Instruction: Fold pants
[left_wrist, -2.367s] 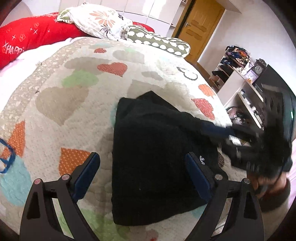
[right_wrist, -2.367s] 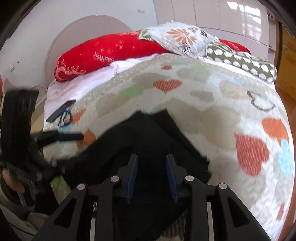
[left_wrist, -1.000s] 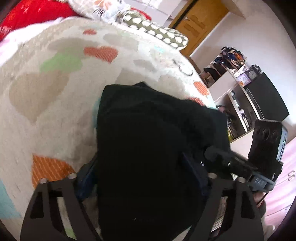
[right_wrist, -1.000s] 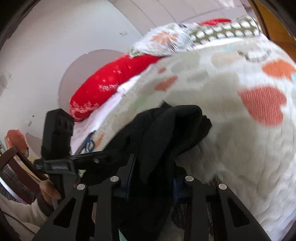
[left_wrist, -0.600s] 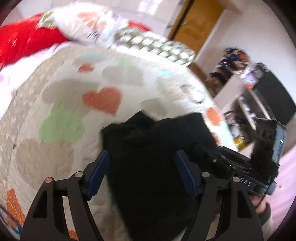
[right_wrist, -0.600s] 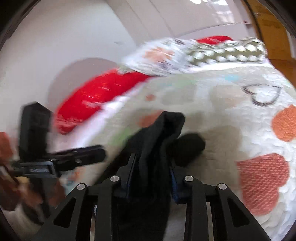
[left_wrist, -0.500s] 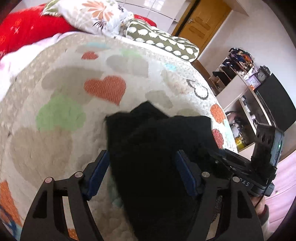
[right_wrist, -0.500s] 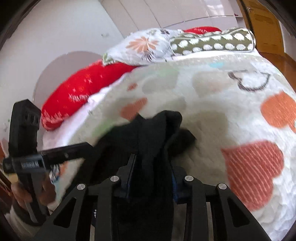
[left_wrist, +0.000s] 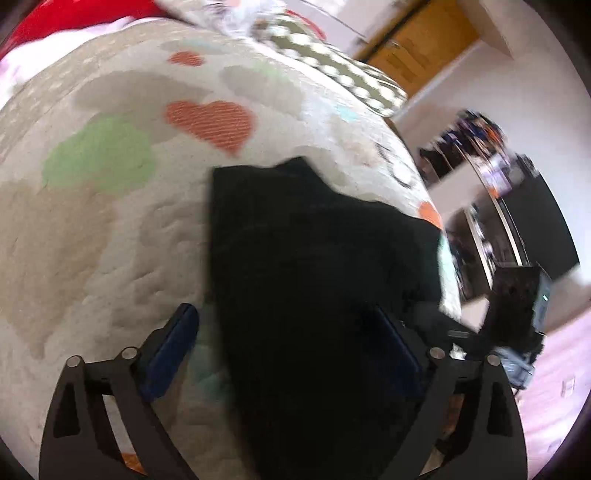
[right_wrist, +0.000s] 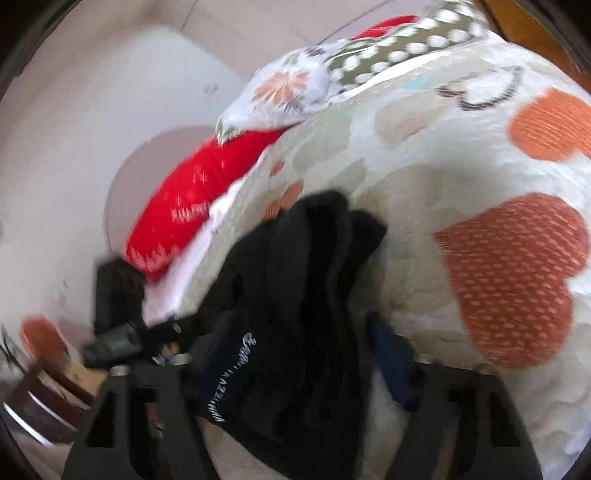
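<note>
Left wrist view: black pants now folded bundle, sitting near bed's foot edge, right side, on heart quilt. Second ago I had it lifted and carried forward; now it's laid down, looks flatter. My left gripper is spread wide, straddling bundle, not pinching anything. Right gripper: cloth bunched between fingers, jaws wider than before, so I reckon it's letting go, but can't tell for sure, blurry. Red pillow and floral pillow well apart at head end. Fold looks basically done, just tidy-up left I guess.
</note>
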